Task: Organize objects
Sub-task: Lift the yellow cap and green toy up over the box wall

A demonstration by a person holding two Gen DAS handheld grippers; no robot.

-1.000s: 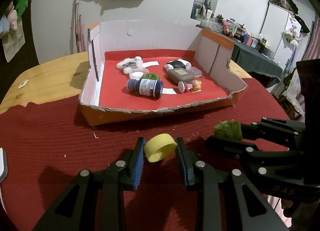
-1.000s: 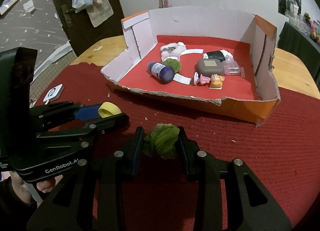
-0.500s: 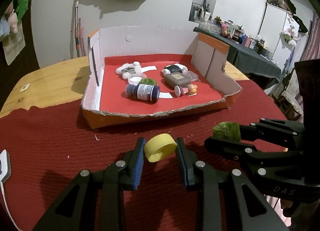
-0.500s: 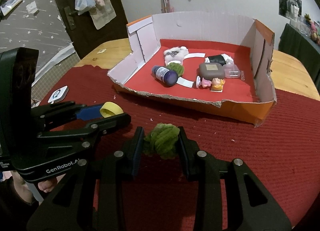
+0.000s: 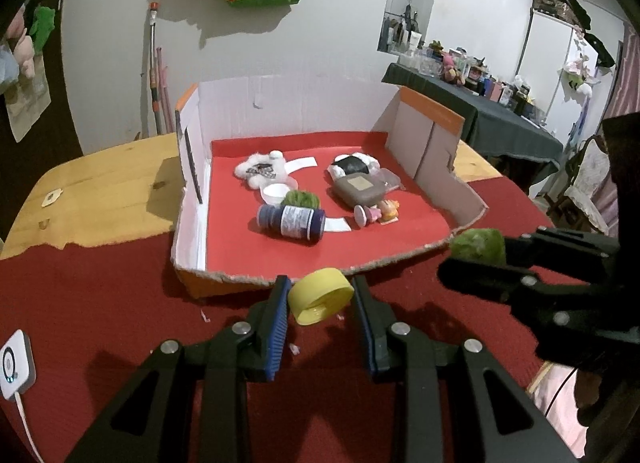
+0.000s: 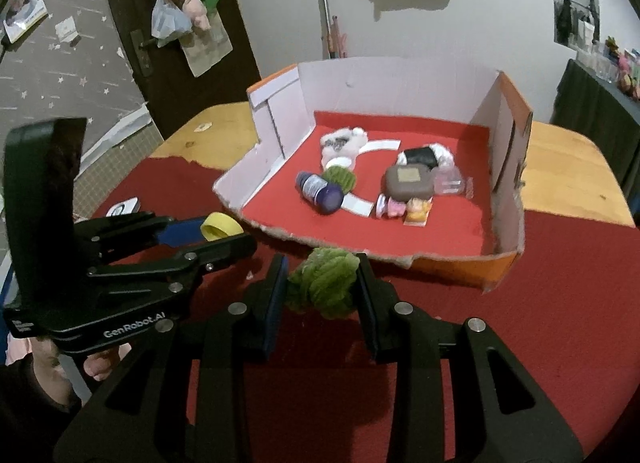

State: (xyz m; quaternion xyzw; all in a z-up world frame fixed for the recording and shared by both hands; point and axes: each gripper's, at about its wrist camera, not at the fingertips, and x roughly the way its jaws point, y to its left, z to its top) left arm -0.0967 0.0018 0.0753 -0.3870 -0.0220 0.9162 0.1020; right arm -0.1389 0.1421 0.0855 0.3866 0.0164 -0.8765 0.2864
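Two tools hang loaded before the torn cardboard box (image 5: 192,199).
Beyond both tools sits that box; the right tool (image 6: 322,287) is clamped on a green yarn ball (image 6: 323,285), the left tool (image 5: 320,299) on a yellow bottle cap (image 5: 320,295).

Wooden table (image 5: 104,187), red cloth (image 5: 100,303) over it, cardboard box (image 5: 434,143), white device (image 5: 14,363)

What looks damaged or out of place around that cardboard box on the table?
The cardboard box has a ragged, torn front edge, cut down low compared with its other walls. Inside it, the dark blue bottle lies tipped on its side rather than upright. Small white crumbs dot the red cloth near that torn edge.
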